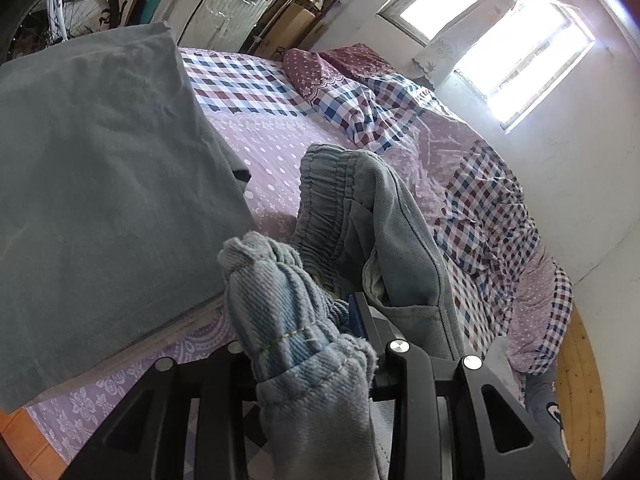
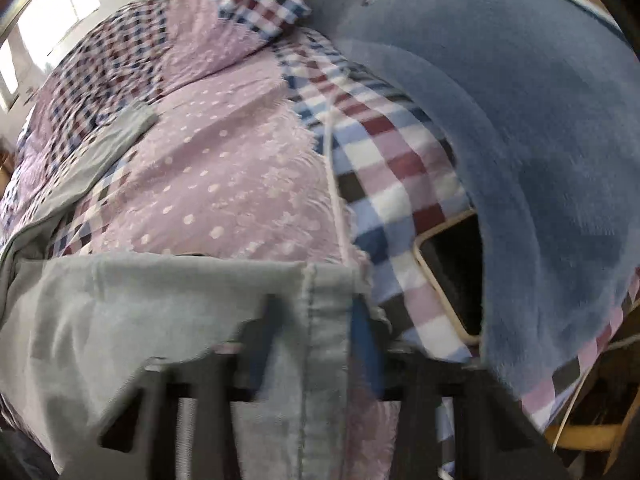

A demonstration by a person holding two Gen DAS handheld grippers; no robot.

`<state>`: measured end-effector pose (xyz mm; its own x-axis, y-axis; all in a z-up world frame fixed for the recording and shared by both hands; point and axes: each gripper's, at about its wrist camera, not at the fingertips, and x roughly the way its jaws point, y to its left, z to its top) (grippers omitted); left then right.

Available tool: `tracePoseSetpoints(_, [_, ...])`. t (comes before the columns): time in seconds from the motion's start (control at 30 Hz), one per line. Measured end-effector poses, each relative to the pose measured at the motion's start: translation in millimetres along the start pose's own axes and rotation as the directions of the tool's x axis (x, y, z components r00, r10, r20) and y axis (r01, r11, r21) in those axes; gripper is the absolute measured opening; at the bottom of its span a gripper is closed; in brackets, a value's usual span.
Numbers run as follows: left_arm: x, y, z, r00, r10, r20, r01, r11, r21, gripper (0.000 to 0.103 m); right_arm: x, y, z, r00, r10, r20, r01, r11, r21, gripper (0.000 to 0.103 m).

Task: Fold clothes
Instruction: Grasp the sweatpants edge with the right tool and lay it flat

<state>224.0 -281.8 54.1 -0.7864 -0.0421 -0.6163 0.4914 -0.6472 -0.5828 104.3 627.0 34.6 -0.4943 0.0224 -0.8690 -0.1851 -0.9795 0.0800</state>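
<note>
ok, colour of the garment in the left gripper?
Faded light-blue denim garment, clearest in the left wrist view.

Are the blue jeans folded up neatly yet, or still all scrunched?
Still scrunched. The jeans lie in a rumpled heap on the bed, waistband bunched in the left hand-held gripper. The right hand-held gripper pinches a seam.

Both views are lit by daylight. In the left wrist view the window (image 1: 496, 52) at the upper right is blown out to white, and glare is spread over the wall (image 1: 580, 184) beside it. That view is sharp, though lines are bent toward the edges and the corners are darkened by the fisheye rim. The right wrist view is smeared by motion blur throughout, most strongly along the bottom; a second bright window (image 2: 52, 8) is seen at the upper left.
</note>
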Motion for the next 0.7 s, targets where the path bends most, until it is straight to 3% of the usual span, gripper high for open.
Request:
tracePoseSetpoints(0.13, [0,-1,-1,1.0,0.021,0.007,-0.021,1.0,0.021,0.034,-13,13,6,0.995,-0.094,0.039,0.097,0.992,-0.083,0.012])
tracePoseSetpoints(0.3, [-4,-3,-4,1.0,0.019,0.006,-0.019,0.999,0.05,0.034,-39,18,42,0.967,-0.228,0.11,0.242,0.961,-0.134,0.012])
tracePoseSetpoints(0.4, [-6,-4,-8,1.0,0.027,0.002,-0.027,0.997,0.073,0.034,-35,34,73,0.952,-0.273,0.141,0.295,0.941,-0.168,0.013])
tracePoseSetpoints(0.5, [-5,-2,-8,1.0,0.03,-0.006,-0.029,0.997,0.074,0.034,-7,52,91,0.936,-0.335,0.104,0.35,0.917,-0.19,0.018])
tracePoseSetpoints(0.6, [-5,-1,-7,0.999,0.032,-0.014,-0.031,0.996,0.079,0.035,11,60,86,0.905,-0.418,0.073,0.424,0.891,-0.163,0.025])
tracePoseSetpoints(0.67, [-4,-1,-7,0.999,0.037,-0.018,-0.035,0.996,0.087,0.036,6,66,74,0.886,-0.451,0.111,0.463,0.876,-0.134,0.041])
tracePoseSetpoints(0.7, [-4,0,-7,0.999,0.036,-0.021,-0.034,0.996,0.088,0.037,-1,68,66,0.888,-0.441,0.132,0.455,0.883,-0.111,0.056])
